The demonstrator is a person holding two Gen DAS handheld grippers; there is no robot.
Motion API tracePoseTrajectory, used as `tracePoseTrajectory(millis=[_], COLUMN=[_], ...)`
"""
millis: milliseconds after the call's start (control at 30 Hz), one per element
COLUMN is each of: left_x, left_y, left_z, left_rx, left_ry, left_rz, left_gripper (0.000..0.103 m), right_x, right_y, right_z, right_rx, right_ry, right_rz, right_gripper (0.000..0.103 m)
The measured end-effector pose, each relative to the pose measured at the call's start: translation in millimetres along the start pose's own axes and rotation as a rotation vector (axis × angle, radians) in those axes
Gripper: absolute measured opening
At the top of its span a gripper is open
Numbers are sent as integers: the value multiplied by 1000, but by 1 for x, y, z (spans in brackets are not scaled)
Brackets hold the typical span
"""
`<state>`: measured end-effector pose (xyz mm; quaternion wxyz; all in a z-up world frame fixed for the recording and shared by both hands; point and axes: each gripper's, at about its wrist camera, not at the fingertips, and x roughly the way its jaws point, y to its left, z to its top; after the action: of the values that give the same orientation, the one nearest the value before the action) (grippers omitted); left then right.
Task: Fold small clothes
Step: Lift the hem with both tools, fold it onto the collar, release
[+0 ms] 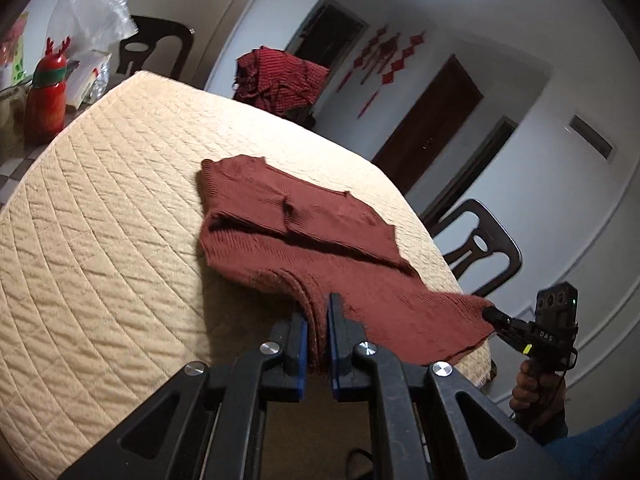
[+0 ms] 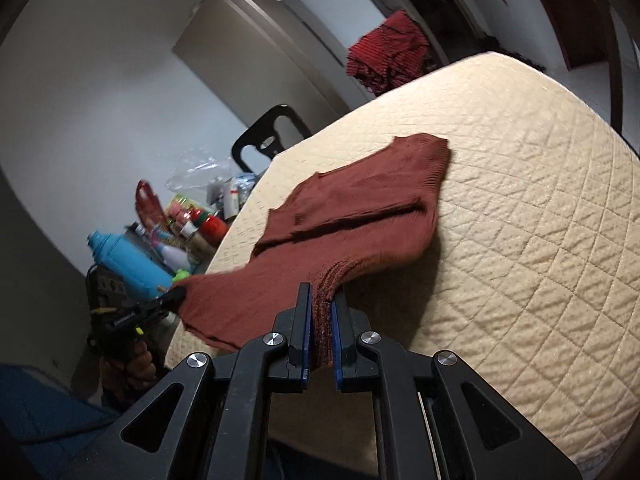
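Observation:
A rust-brown knit sweater [image 1: 304, 232] lies on the cream quilted table cover [image 1: 100, 208], its sleeves folded across the body. My left gripper [image 1: 318, 312] is shut on the near ribbed edge of the sweater and lifts it a little. My right gripper [image 2: 322, 308] is shut on the other near corner of the same edge; the sweater [image 2: 360, 208] stretches between the two. In the left wrist view the right gripper [image 1: 490, 314] shows clamped on the sweater's corner at the table's right edge. In the right wrist view the left gripper [image 2: 176, 294] shows at the left corner.
A pile of red striped clothes [image 1: 280, 80] sits beyond the far table edge. Dark chairs [image 1: 480, 248] stand around the table. A red bottle with antlers [image 1: 46, 96], a blue bottle [image 2: 128, 260] and clutter sit beside the cover.

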<state>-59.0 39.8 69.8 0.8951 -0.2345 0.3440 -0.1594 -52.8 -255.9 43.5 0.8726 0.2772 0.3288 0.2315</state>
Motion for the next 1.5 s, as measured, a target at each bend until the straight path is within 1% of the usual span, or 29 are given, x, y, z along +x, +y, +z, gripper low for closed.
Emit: tracePoseTrajectory(millis=[67,133,367,500,633,700,833,933,1000,1067,1167,1267,1400,1500], left_x=[6,10,26,50,86,109,149,169,174,174,174,180,196,201], left_y=[7,8,8,17,27,37,56,67,71,71,69,74,86,90], left_z=[9,18,67,97,117,122,122,121,121,124,130,139,140,139], left_rx=[-18,-7,34,20,2,-27,-69,-89,-101,-105,-106,-120,-169,-197], left_ry=[-9,-29,-119,-123,-94,-59,16,51,58,53,38,35,68,84], left_rz=[-6,1,-4,1,35,54,97,120,127,119,104,108,128,130], left_gripper=[10,10,10,10,10,10,10,10,10,10,10,10,10,11], right_x=[5,7,25,46,77,98,136,157,161,160,156,159,177,186], right_y=[-4,-3,-1,-7,-22,-37,-73,-94,-100,-98,-94,-96,-108,-115], right_z=[9,19,74,108,134,142,148,145,143,145,154,164,169,169], right_rx=[5,-10,-66,-73,-50,-12,94,156,176,171,165,174,214,249], right_ry=[-16,-30,-96,-114,-95,-71,1,50,59,54,35,21,49,74], right_rz=[14,23,54,64,51,28,-15,-60,-59,-54,-42,-42,-63,-75], right_gripper=[8,8,8,8,8,8,8,8,8,8,8,8,8,10])
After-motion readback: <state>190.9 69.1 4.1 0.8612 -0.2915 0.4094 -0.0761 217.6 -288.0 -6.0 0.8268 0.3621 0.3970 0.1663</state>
